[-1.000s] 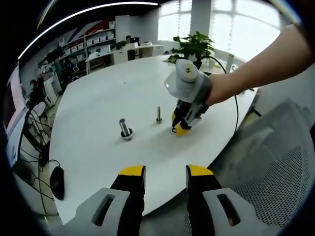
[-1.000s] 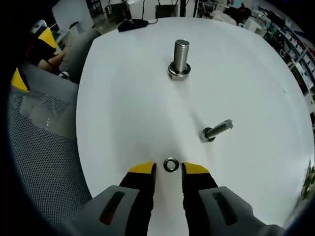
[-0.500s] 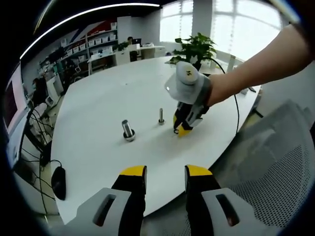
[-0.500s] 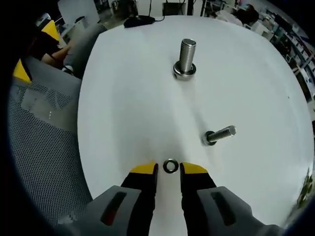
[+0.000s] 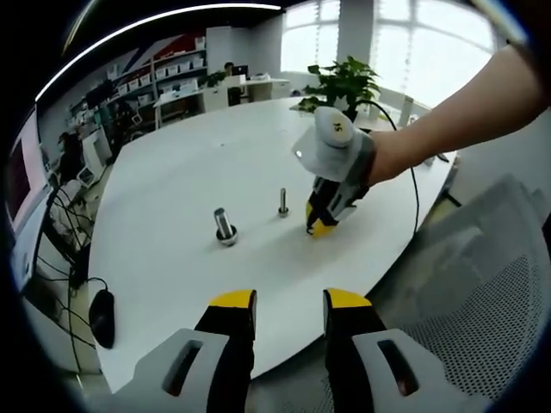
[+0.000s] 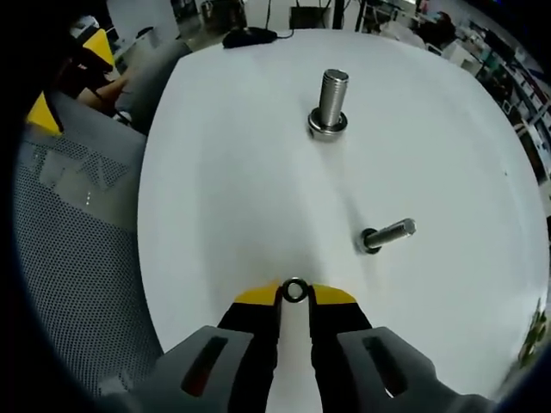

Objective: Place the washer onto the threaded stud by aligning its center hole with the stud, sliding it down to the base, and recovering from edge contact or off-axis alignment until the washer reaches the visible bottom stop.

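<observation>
In the right gripper view, the right hand-held gripper (image 6: 294, 297) has its jaws drawn narrow, with the washer (image 6: 295, 289) seated between the two yellow fingertips (image 6: 258, 295). The tips appear to touch the washer's rim on both sides, and the washer lies flat at the level of the white counter (image 6: 232, 172). Whether it is lifted clear of the surface cannot be told.

Beyond the washer, a small bolt (image 6: 387, 234) stands on its head near the gripper, leaning in this view because of the lens. Farther out, the large threaded stud (image 6: 331, 104) stands upright on its wide base, well apart from the washer.

In the left gripper view, the left hand-held gripper (image 5: 288, 303) sits low at the counter's near edge with its jaws parted by a moderate gap and nothing between them. Ahead of it, the right hand-held gripper (image 5: 320, 225) is pointed down at the counter (image 5: 172, 189), held by a person's hand (image 5: 387, 157). The small bolt (image 5: 282, 202) stands just beside its tips, and the large threaded stud (image 5: 224, 227) stands further along. A computer mouse (image 5: 101, 317) lies at the counter's edge, and a potted plant (image 5: 344, 82) stands at the far side.
</observation>
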### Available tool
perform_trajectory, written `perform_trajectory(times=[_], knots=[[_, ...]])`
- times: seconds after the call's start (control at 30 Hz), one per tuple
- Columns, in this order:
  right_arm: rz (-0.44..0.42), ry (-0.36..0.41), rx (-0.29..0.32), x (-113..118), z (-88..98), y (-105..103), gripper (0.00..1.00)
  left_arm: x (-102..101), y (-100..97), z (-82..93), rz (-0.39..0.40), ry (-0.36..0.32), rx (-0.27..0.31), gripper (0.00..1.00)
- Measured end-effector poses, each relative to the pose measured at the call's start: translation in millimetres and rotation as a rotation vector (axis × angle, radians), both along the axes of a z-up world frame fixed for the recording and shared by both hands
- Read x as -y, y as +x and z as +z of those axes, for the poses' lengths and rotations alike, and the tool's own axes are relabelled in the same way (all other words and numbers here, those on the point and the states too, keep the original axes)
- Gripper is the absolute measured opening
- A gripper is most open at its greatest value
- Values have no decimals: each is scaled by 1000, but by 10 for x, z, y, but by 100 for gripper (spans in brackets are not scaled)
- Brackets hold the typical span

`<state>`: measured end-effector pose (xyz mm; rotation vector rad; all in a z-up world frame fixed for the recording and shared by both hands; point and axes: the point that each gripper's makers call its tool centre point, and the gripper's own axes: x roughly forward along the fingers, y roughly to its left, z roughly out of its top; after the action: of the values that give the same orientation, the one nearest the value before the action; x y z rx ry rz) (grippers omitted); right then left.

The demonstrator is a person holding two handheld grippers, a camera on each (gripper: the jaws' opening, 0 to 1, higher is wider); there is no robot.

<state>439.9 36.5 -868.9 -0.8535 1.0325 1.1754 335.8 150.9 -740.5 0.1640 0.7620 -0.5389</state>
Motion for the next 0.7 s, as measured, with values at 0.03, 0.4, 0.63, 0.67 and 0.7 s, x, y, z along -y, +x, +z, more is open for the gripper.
perform_trajectory(times=[0.03,0.4,0.63,0.67,0.7], knots=[[-4,4,2,2,0,0,14,-2,1,-3,1,0,-1,29],[-78,47,11,0,19,12,14,-1,-6,1,3,-1,0,29],[-120,77,37,13,152,30,13,9,-16,-4,-3,-1,-2,29],[-118,77,42,14,171,46,13,13,-15,-2,-5,0,-1,29],[-114,77,53,19,208,78,13,14,-14,-4,-6,-1,0,29]])
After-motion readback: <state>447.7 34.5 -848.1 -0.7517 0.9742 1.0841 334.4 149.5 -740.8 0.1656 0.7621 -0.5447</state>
